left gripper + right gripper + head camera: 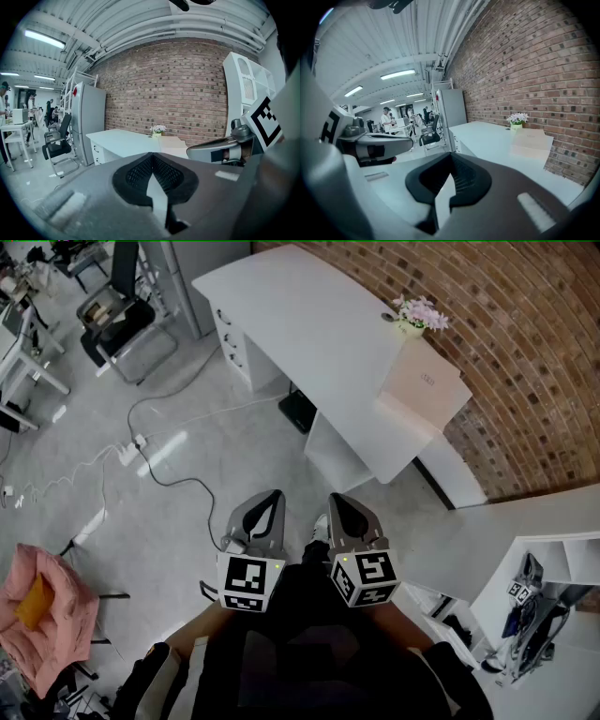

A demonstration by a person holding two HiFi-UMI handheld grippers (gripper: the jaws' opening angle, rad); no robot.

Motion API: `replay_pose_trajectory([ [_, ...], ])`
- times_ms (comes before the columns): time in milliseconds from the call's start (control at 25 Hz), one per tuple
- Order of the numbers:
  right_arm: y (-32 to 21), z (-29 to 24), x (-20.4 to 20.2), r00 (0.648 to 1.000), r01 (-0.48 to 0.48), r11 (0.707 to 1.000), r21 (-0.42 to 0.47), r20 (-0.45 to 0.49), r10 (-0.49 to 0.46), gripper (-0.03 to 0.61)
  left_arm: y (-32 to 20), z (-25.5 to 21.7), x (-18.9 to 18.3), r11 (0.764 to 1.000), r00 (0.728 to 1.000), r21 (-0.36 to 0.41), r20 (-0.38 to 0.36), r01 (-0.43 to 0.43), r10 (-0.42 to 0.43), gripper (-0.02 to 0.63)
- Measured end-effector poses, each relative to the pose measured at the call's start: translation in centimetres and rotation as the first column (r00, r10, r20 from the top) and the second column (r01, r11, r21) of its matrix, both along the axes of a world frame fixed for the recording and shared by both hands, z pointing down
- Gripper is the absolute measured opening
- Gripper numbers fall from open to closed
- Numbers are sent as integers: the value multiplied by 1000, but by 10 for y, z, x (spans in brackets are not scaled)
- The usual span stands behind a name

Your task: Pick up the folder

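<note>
The left gripper (274, 497) and the right gripper (336, 499) are both closed on nothing, held near the body and well apart from the desk (309, 324). The folder (427, 381), apparently a pale flat one, lies at the desk's end beside the flowers (420, 312), so step closer, open one gripper, and pinch an edge squarely.

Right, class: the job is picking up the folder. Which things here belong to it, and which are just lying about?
Job: flat beige folder on white desk; left gripper; right gripper, both jaws shut.
Lying about: potted pink flowers; black office chair; pink cloth; floor cables.
</note>
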State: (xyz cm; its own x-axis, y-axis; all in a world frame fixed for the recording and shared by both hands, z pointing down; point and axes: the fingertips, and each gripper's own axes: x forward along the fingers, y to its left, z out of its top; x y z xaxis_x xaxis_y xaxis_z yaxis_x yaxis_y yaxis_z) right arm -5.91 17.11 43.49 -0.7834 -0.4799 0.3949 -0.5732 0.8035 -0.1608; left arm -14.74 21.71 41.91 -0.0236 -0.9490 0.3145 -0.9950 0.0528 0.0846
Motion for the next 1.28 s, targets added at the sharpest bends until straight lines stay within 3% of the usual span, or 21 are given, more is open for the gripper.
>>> replay_pose_trajectory([
  [600, -34, -6, 8, 999, -31, 999, -10, 25, 31, 0, -32, -2, 5, 1000, 1000, -2, -1, -15, 15, 2],
  [960, -100, -15, 28, 993, -91, 996, -18, 72, 92, 2, -96, -10, 21, 999, 999, 4, 9, -46, 46, 2],
  [1280, -166, -12, 47, 985, -129, 990, -48, 112, 134, 2, -150, -18, 39, 998, 996, -24, 72, -54, 55, 2],
])
